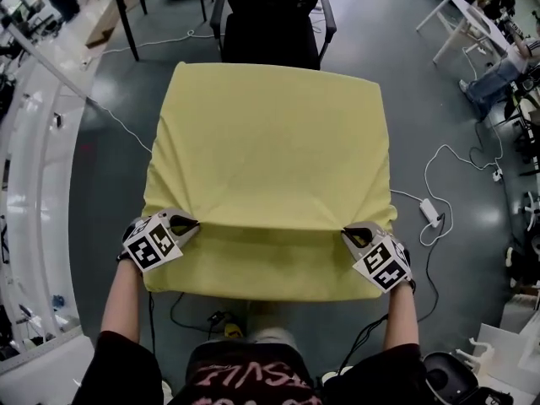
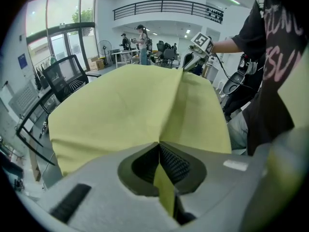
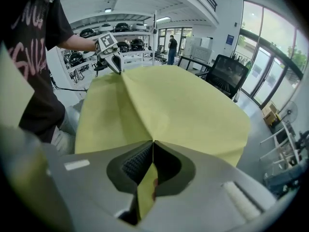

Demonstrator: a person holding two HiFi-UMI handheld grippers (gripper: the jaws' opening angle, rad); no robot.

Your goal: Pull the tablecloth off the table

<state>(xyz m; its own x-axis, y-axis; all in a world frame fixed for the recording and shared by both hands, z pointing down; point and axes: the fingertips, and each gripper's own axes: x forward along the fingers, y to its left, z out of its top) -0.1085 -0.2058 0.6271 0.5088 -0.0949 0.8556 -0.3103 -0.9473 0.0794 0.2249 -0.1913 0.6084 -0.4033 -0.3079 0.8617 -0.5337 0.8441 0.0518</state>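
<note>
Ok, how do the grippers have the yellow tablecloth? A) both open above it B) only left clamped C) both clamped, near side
C: the left gripper and the right gripper each has its jaws shut on a pinched fold of the tablecloth along its near side.

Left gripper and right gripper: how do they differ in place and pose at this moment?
The left gripper grips the yellow tablecloth near its left edge, and the right gripper grips it near its right edge. In the head view the left gripper's jaws angle inward to the right, the right gripper's to the left. Shared: both jaws are shut on a fold of the tablecloth.
</note>
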